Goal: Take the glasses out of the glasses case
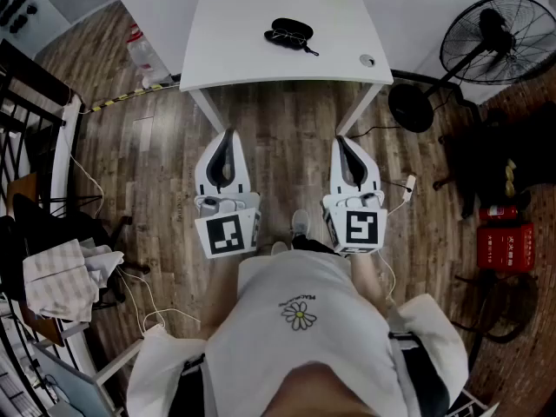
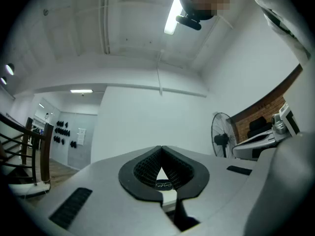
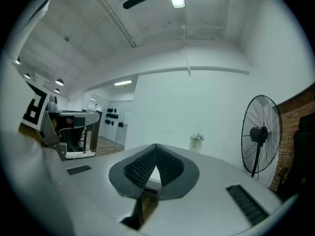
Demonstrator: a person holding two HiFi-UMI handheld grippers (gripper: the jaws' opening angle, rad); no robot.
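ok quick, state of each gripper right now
left gripper: closed, holding nothing
right gripper: closed, holding nothing

**Three cameras set around the white table (image 1: 261, 55)**

The head view looks steeply down from above the person, who stands well back from the table, so the table lies at the picture's top edge. The left gripper view rides on the left gripper (image 1: 228, 135), held just short of the table's near-left leg. It looks along its jaws toward the table from low down, and wall and ceiling fill most of it. The right gripper view rides on the right gripper (image 1: 342, 141), just short of the near-right leg, and faces the same way. All three views share the standing fan (image 1: 495, 37) to the right of the table. The head view and the left gripper view share the glasses case (image 1: 289, 33) on the table.
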